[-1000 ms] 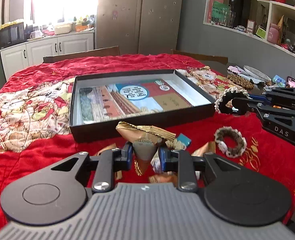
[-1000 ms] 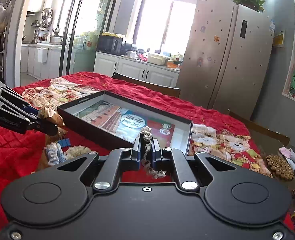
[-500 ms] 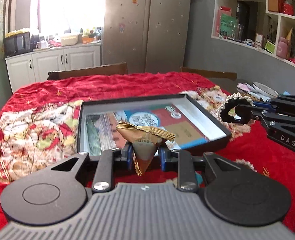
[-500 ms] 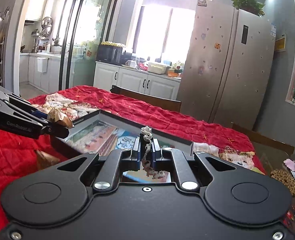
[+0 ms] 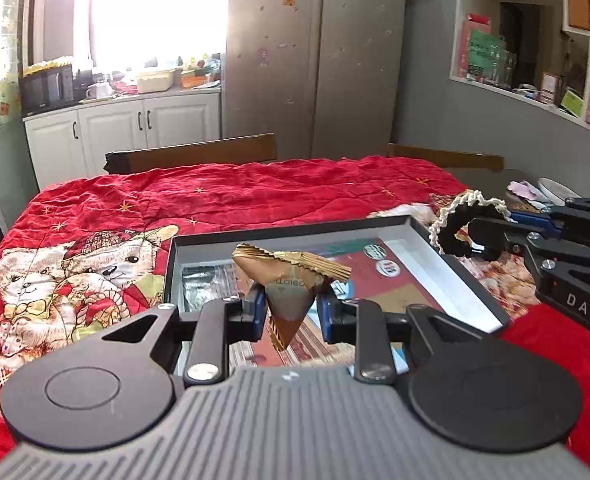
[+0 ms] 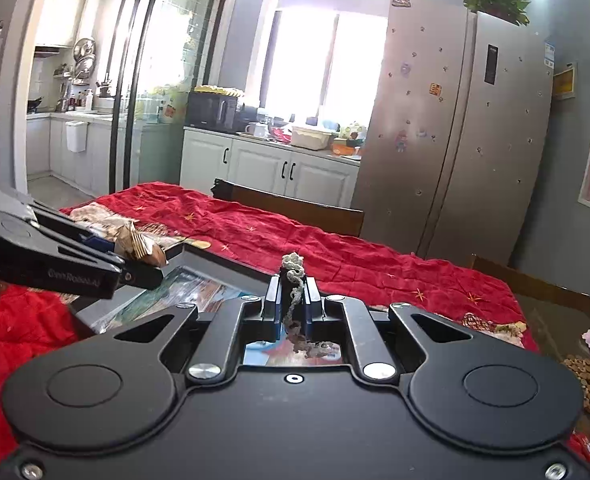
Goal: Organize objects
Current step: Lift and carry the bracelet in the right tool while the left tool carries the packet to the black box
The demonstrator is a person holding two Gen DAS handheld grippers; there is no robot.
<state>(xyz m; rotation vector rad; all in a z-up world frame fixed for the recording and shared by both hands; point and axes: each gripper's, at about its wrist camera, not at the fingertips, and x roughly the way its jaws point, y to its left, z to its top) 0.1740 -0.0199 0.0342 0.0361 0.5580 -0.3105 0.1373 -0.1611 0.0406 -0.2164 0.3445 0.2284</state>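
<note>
Left wrist view shows our left gripper (image 5: pixel 289 307) clamped on a gold wrapper (image 5: pixel 291 276) above the black box (image 5: pixel 459 276), right gripper (image 5: pixel 461 236) pinching a frilly scrunchie (image 5: pixel 461 205) over its right edge.

The gold foil packet (image 5: pixel 291 280) is triangular, point down, with crimped top edge level, suspended above the box (image 5: pixel 459 276). The box is shallow, dark-walled, open, with a printed sheet inside, resting on the red cloth. The beaded ring (image 5: pixel 461 216) hangs upright over the box's right wall.
</note>
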